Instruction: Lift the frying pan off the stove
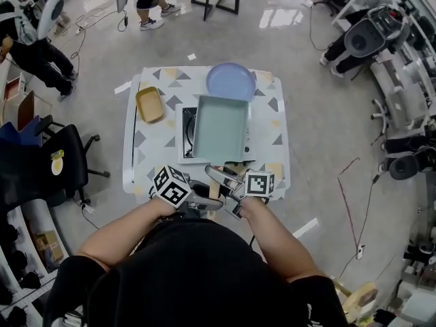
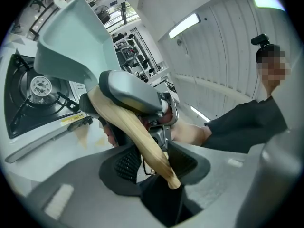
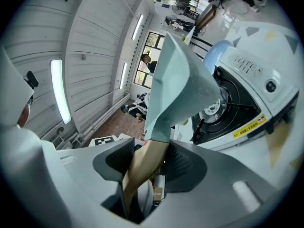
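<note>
- Here, the pale green square frying pan (image 1: 220, 129) is over the stove (image 1: 185, 133), which stands in the middle of the white tabletop (image 1: 283, 142) with triangle patterns.
- In the left gripper view the pan's underside is above the burner (image 2: 41, 85) and apart from it, so the burner ring shows free below.
- The left hand-held gripper (image 2: 152, 161) is clenched on the wooden handle (image 2: 137, 132) of the pan, which runs slanted between its ribbed pads.
- The right hand-held gripper (image 3: 145, 161) is also closed on this same handle, just where the wood meets the green pan body.
- In the head view both grippers are close together at the near edge of the tabletop, near the person's body.
- A round blue plate (image 1: 231, 80) lies just behind the stove, and a yellow dish (image 1: 149, 104) lies to its left.
</note>
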A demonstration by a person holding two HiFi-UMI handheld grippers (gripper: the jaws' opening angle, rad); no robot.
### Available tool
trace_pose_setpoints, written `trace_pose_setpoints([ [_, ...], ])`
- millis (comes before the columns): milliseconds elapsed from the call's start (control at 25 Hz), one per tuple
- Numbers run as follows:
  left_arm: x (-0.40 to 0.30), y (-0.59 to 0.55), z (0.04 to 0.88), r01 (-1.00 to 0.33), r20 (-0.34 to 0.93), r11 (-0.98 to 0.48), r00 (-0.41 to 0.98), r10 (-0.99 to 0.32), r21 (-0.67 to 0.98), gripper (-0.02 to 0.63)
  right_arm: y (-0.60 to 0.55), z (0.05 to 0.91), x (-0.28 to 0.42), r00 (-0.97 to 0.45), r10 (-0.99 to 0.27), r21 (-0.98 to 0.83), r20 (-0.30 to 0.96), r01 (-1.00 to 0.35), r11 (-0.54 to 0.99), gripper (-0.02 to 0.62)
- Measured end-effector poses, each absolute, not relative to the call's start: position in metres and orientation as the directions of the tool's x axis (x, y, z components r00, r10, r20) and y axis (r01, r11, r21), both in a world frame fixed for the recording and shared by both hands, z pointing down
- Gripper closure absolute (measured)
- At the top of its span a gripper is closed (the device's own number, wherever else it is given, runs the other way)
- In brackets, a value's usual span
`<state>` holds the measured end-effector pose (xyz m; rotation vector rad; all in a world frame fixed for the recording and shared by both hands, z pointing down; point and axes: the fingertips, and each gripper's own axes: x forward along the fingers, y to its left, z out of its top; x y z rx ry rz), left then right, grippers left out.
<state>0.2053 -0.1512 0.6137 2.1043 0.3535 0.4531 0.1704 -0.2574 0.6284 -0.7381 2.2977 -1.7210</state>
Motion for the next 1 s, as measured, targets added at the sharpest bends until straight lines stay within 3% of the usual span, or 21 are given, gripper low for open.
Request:
trace_pose_setpoints([
  [1000, 0.2, -0.106, 0.564, 0.169, 0.179, -0.593, 0.857, 0.482, 0.787, 0.426, -0.215, 0.569, 0.178, -0.827, -0.557, -0.919, 0.072, -0.271, 0.285, 0.365],
])
